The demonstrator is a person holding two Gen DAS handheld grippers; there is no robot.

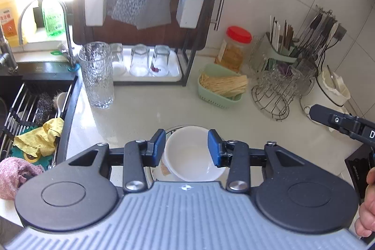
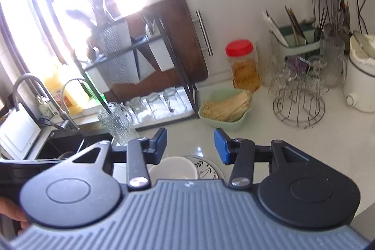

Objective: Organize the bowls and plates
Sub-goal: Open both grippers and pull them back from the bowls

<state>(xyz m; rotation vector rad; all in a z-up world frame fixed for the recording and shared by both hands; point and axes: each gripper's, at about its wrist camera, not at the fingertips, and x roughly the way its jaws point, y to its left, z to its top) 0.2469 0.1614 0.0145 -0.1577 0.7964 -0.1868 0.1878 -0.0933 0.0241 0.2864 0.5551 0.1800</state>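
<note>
Hovering above the bench's near edge, the left gripper (image 1: 186,148) and right gripper (image 2: 190,146) both hold their fingers partly open and empty. Below them the white bowl (image 1: 192,156) sits nested on the patterned plate (image 2: 206,166), apparently stacked to save space.

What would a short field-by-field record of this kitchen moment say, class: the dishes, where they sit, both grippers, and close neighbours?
bowl: white bowl, upright, on the plate
plate: patterned plate on the counter
left gripper: left gripper open, above the bowl, holding nothing
right gripper: right gripper open, holding nothing
behind: ribbed glass beside the sink; green basket of sticks
</note>
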